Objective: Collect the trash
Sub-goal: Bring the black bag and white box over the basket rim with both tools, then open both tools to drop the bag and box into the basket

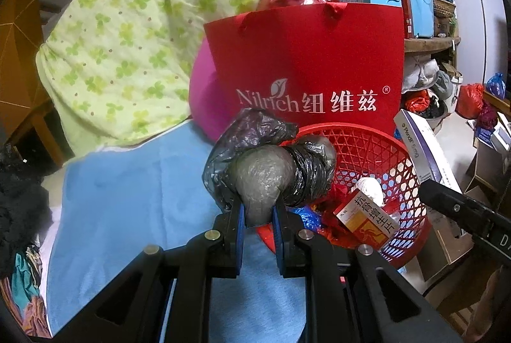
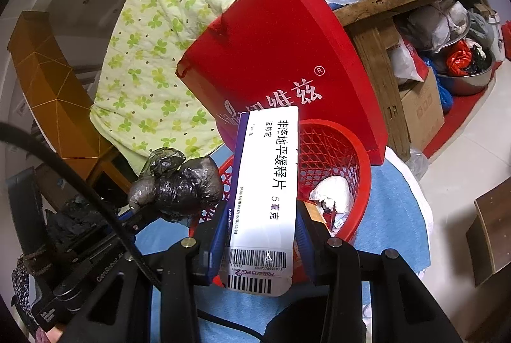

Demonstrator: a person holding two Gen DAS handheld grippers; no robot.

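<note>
Holding two pieces of trash at the round red plastic lattice basket (image 1: 377, 151), we are squeezing a lumpy bundle wrapped in grey-black plastic film (image 1: 271, 170) between the narrowly parted pads of the left gripper (image 1: 258, 215), at the basket's near-left rim. The right gripper (image 2: 258, 234) is clamping a long white-and-purple cardboard medicine box (image 2: 265, 183) by its lower sides, with the box standing upright over the basket's near edge.

We are judging that the bundle, gripped only at its lower bulge, could slip on the slick film or drop outside the rim onto the blue cloth (image 1: 127, 199). Both loads are crowding the same opening, so they could collide, or nudge the light basket against the red paper gift bag (image 1: 303, 62) behind it.
</note>
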